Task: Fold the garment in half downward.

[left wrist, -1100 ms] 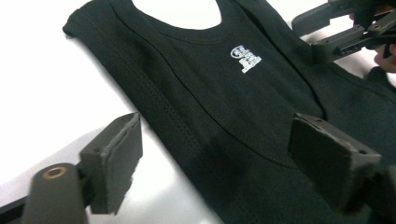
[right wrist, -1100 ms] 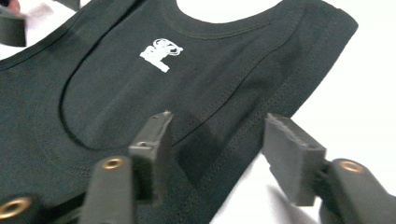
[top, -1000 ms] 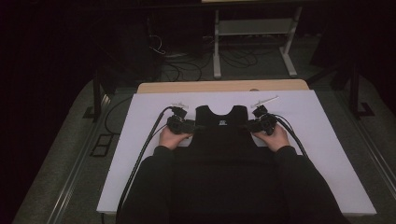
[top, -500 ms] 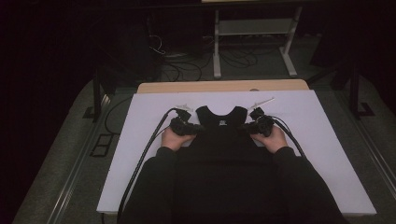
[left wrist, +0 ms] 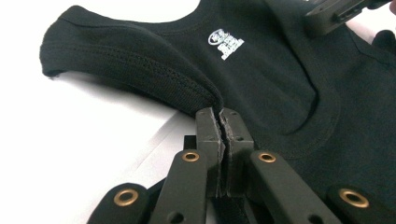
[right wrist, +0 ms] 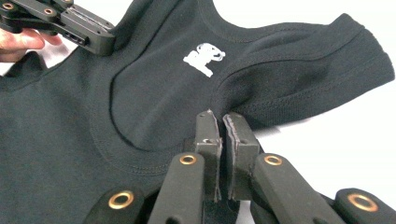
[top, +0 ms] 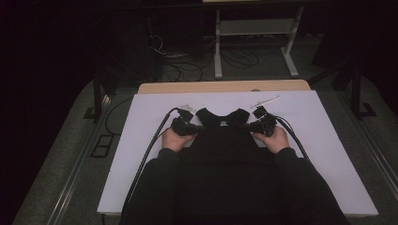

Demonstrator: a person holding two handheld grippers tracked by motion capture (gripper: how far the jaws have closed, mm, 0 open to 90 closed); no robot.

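On white table, black tank top lower part hidden by person's torso; left gripper & right gripper each clamp an armhole edge, open room at sides

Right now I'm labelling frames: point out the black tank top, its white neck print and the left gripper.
black tank top [top: 220,140], high view, chest panel.
white neck print [left wrist: 226,43], left gripper view, logo middle.
left gripper [left wrist: 221,116], left gripper view, between fingertips.
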